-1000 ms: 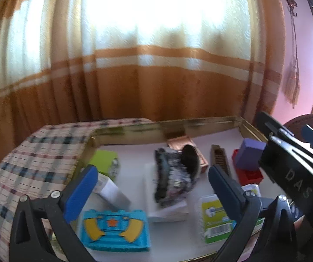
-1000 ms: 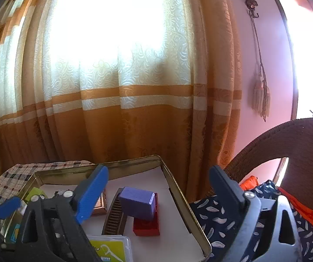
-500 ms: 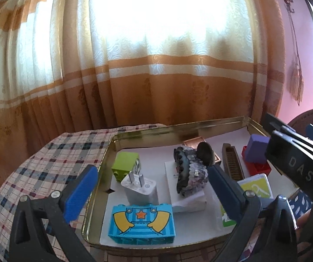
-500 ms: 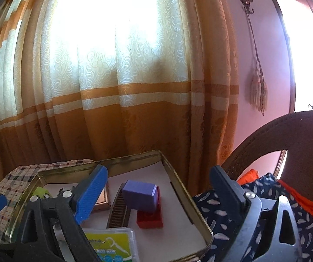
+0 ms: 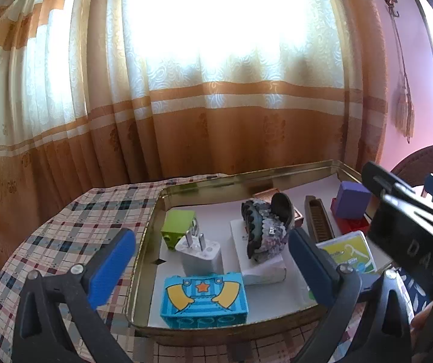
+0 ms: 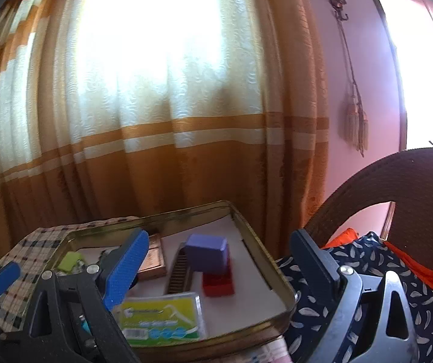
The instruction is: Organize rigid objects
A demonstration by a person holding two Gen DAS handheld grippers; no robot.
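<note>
Objects of many kinds lie inside a shallow golden tin tray point(image 5: 186, 188) that stands on a checked cloth point(image 5: 74, 230) in front of an orange and cream curtain point(image 5: 216, 121). In the left wrist view, a blue toy block point(image 5: 204, 301) with a star stands at the near edge of the tray. Just behind it is a white charger point(image 5: 201, 255) with its two prongs pointing up, and behind that a green cube point(image 5: 178, 231). To the right, a glittery hair clip point(image 5: 266, 227) rests on top of a white box point(image 5: 262, 261). Further right are a brown comb point(image 5: 317, 222), a purple block point(image 5: 352, 199) on top of a red block point(image 5: 351, 225), and a yellow-green floss pack point(image 5: 349, 251).

The left gripper point(image 5: 207, 267) hangs above the near side of the tray with its blue fingers spread wide and nothing between them. The right gripper point(image 6: 219, 267) is also spread wide and empty, at the right side of the tray, beside a dark patterned fabric point(image 6: 367, 272) and a wicker chair point(image 6: 413, 181).
</note>
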